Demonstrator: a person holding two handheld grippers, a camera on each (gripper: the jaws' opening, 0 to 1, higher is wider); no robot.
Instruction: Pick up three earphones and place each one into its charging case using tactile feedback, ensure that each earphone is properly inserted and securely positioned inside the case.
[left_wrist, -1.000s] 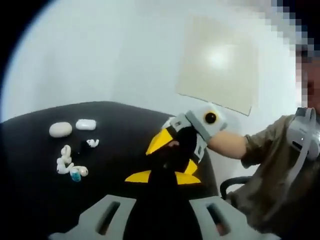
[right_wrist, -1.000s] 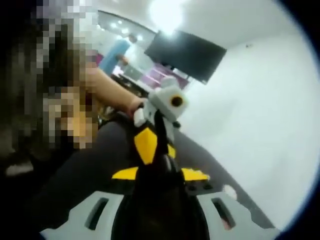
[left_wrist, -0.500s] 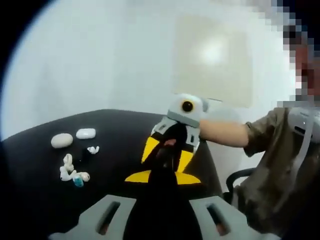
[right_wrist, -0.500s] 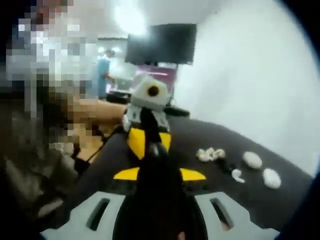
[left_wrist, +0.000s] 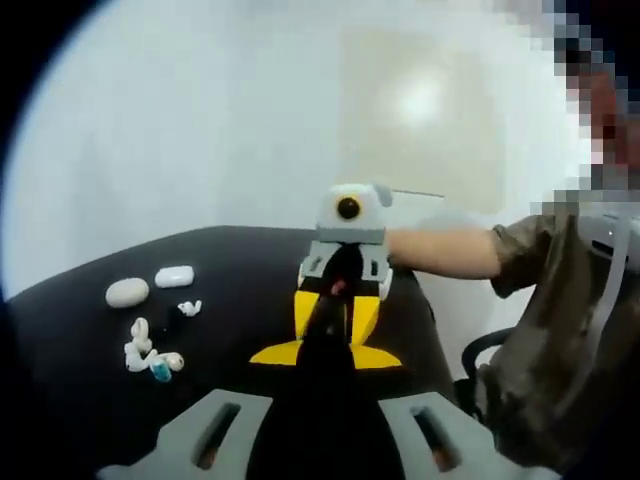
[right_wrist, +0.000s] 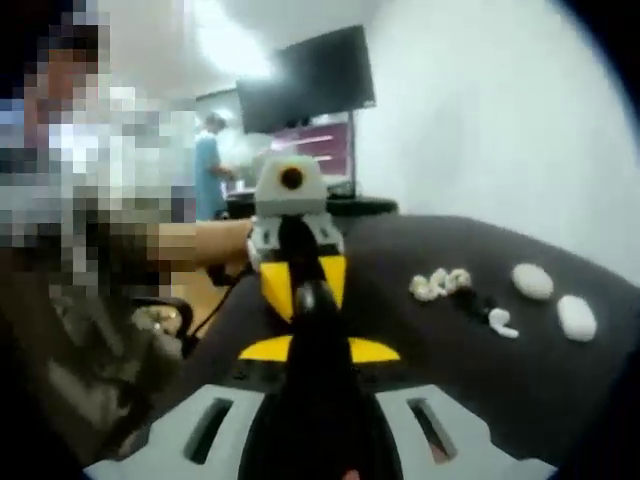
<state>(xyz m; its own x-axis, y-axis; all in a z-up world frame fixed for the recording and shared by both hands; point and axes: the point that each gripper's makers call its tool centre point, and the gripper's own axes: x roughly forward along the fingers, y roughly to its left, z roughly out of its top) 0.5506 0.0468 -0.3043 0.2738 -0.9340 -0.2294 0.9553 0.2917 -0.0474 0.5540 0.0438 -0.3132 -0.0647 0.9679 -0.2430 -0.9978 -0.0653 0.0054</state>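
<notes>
Since half a second before, both cameras had swung: in the right gripper view the small white things had slid further right and the other tool had squared up ahead, while in the left gripper view the other tool had turned to face straight back.

The cluster of small white earphones (left_wrist: 145, 352) (one with a blue tip, as far as the blur allowed) lay loose on the black tabletop (left_wrist: 230, 270), well to the left of the left gripper (left_wrist: 325, 340) and ahead of it. A single white earphone (left_wrist: 189, 308) sat apart from the cluster, just beyond it. Further off stood the oval white charging case (left_wrist: 127, 292) and the rounded-rectangular white charging case (left_wrist: 174, 276), side by side; whether their lids were up could not be told. In the right gripper view the same group lay to the right of the right gripper (right_wrist: 312, 300): the cluster (right_wrist: 440, 283), the single earphone (right_wrist: 502, 321), the two cases (right_wrist: 532, 281) (right_wrist: 577, 317).

Both tools had their yellow-and-black jaws together on nothing, tip to tip with each other above the table and well apart from every earphone.

Judged from this, no earphone sat in a case; all three placements remained.

Beyond the table were a white wall, a dark wall screen (right_wrist: 308, 88) and a person's sleeve (left_wrist: 540, 270).
</notes>
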